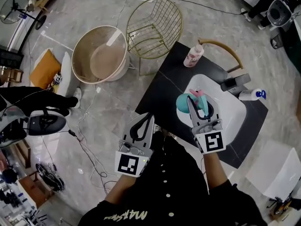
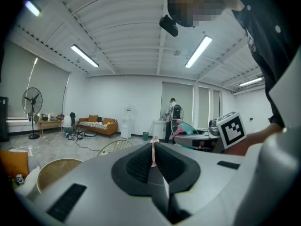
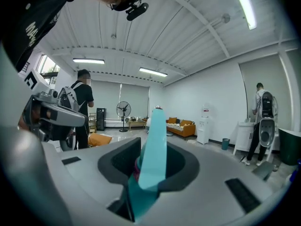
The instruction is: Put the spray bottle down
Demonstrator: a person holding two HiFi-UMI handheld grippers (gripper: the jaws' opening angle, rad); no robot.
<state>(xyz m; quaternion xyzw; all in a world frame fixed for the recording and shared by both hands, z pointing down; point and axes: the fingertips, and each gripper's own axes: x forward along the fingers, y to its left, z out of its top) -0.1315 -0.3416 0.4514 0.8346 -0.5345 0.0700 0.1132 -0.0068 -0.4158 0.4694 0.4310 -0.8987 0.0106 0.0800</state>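
Grey marble floor (image 1: 117, 98), black table (image 1: 164, 91) carrying white basin (image 1: 233, 114). At left: left gripper (image 1: 149, 117), jaws together and empty, by the table's near edge. Further right: right gripper (image 1: 197, 102) clamped on teal spray bottle (image 1: 184, 102), pink trigger, over the basin; contact with basin unclear.

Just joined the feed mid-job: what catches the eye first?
The teal spray bottle with a pink trigger, clamped in the right gripper above the white tray on the black table. The left gripper hangs empty, jaws together, beside the table's near corner. Behind, a gold wire chair and a round beige tub stand on the floor.
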